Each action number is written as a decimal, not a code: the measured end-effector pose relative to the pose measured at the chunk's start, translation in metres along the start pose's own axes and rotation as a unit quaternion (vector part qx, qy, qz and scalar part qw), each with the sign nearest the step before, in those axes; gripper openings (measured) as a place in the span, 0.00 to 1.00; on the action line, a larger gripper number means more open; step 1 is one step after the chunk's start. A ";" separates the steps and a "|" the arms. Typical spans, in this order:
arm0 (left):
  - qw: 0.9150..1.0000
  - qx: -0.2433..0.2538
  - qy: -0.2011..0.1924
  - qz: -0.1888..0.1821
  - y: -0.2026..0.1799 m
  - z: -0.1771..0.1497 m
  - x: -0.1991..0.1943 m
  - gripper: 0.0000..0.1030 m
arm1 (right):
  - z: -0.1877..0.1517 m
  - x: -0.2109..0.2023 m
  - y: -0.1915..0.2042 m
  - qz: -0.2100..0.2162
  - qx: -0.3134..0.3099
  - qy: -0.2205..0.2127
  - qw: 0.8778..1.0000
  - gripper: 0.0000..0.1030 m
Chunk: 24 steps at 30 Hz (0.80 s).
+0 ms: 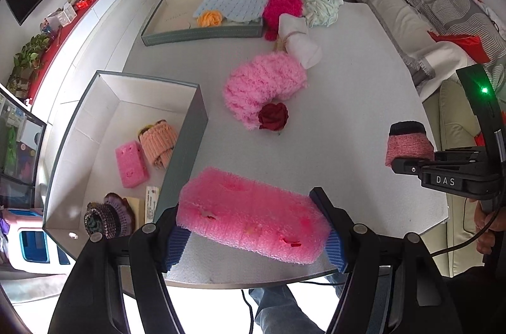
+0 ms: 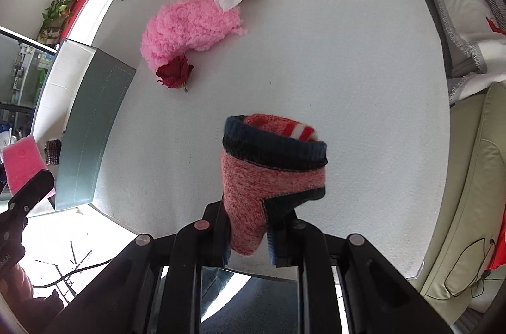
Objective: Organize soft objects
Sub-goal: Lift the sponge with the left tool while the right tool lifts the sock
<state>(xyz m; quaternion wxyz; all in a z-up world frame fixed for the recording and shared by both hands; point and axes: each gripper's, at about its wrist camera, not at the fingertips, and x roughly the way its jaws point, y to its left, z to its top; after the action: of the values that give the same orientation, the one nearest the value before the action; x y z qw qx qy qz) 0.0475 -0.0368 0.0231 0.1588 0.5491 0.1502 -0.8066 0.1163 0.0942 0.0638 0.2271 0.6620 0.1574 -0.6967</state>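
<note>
Pink sponge [image 1: 253, 220] sits clamped crosswise in the left gripper [image 1: 253, 226]; right gripper [image 2: 249, 226] pinches a rolled sock [image 2: 272, 173] upright.

The pink foam block [image 2: 22, 166] is cut off at the picture's left edge, partly hidden behind the left hand-held gripper [image 2: 30, 195].

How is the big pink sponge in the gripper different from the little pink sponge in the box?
The big pink sponge is held between the left gripper's fingers above the table edge; the little pink sponge lies inside the white box. The held one looks much larger here. Both are pink with holes.
</note>
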 end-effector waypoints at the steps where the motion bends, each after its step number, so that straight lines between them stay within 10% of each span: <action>1: 1.000 -0.002 -0.005 0.000 0.001 0.002 -0.002 0.70 | 0.002 -0.001 0.001 -0.003 -0.002 -0.003 1.000 0.18; 24: 0.987 -0.146 -0.058 0.031 0.073 -0.027 -0.030 0.70 | 0.035 -0.024 0.058 -0.048 -0.122 -0.006 0.991 0.18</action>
<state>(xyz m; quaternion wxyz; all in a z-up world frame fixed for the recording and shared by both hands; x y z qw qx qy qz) 0.1113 -0.0893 0.0365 0.2706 0.4766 0.2403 -0.8012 0.1171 0.0293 0.0954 0.2732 0.6165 0.2715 -0.6867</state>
